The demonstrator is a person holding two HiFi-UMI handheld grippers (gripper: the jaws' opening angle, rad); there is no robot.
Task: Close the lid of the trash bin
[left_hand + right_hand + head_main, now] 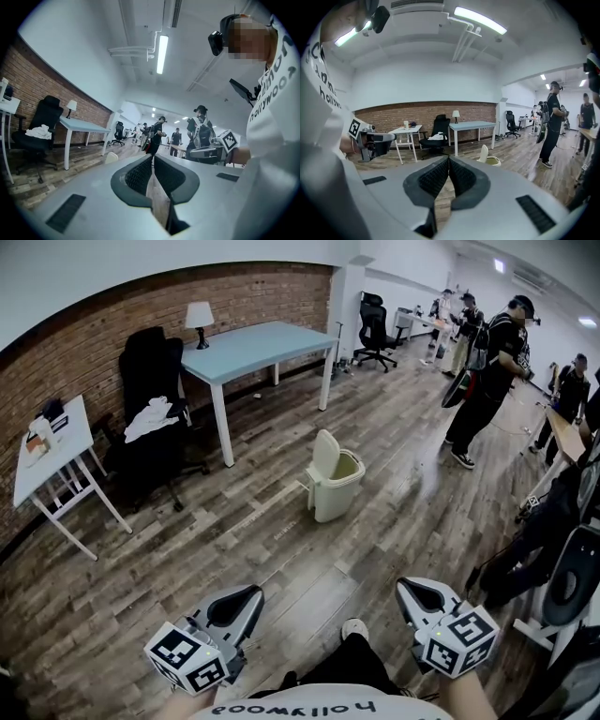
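Note:
A small cream trash bin (pixel 335 486) stands on the wooden floor in the middle of the room, its lid (pixel 324 454) tipped up at the bin's left side. The right gripper view shows the same trash bin (pixel 492 161) small and far off with its lid (pixel 484 153) raised. In the left gripper view only the lid (pixel 111 157) peeks over the gripper body. My left gripper (pixel 246 596) and right gripper (pixel 409 589) are held low near my body, well short of the bin. Both have their jaws together with nothing between them.
A light blue table (pixel 258 346) with a lamp (pixel 199 318) stands behind the bin by the brick wall. A black office chair (pixel 155 418) and a white side table (pixel 52 451) are at left. Several people (pixel 487 376) stand at the right, with a black bag (pixel 562 568) nearby.

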